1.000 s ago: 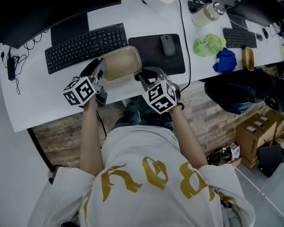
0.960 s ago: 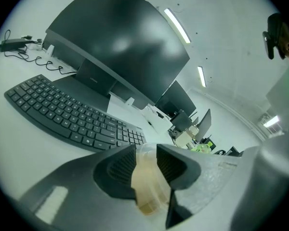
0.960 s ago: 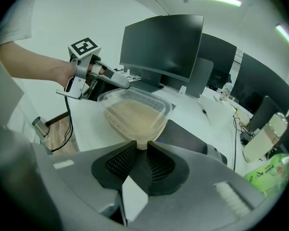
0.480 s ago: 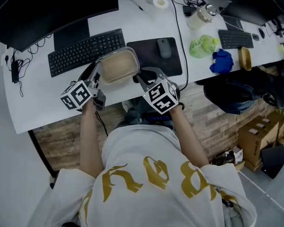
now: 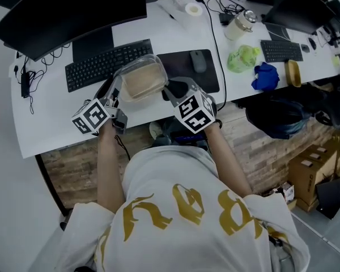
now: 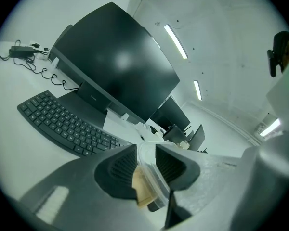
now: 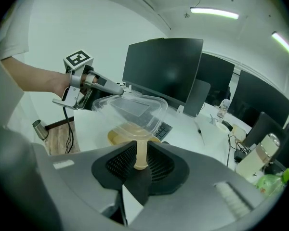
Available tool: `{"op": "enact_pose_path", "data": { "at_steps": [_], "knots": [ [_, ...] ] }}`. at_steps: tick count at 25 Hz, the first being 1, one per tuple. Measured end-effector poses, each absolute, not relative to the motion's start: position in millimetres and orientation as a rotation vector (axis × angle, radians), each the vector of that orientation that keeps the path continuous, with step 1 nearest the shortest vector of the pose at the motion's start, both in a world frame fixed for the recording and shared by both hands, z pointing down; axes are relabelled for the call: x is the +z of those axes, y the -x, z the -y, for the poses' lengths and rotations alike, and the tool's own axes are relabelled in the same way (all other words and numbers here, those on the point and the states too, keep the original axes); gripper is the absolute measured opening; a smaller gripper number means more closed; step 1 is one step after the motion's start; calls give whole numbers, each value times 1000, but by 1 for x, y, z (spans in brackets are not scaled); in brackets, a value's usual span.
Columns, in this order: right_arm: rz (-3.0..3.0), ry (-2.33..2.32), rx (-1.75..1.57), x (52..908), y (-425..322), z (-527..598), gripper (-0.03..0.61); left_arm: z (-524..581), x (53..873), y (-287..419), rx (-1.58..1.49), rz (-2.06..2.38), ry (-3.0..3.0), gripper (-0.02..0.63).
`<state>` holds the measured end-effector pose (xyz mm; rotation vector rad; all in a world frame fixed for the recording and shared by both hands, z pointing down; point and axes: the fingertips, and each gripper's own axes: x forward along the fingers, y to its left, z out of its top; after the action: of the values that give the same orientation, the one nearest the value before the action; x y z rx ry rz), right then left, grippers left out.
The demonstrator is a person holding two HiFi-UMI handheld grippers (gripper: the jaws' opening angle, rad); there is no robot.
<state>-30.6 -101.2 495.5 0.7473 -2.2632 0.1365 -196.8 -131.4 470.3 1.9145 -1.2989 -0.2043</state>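
Since a second ago the clear lid (image 7: 132, 107) tilts up off the tan container (image 7: 119, 135), above the surface (image 5: 56, 115). The left claw (image 6: 145, 161) pinches the lid's edge, and the right claw (image 7: 140, 160) pinches the container's rim. Both look thin, light and bendable, so I judge the stiffer rims the best hold.

I see a shallow tan tray (image 7: 119, 136) held in the air just in front of the keyboard (image 5: 107, 64). Its clear lid (image 7: 133, 107) is tilted, raised off it on the left.
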Motion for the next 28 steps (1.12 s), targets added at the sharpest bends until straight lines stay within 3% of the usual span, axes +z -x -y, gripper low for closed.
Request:
{"op": "enact_pose_path", "data": {
  "at_steps": [28],
  "knots": [
    [2350, -667, 163, 469, 79, 90, 91, 110, 448, 248, -366, 1343, -1849, 112]
  ]
}}
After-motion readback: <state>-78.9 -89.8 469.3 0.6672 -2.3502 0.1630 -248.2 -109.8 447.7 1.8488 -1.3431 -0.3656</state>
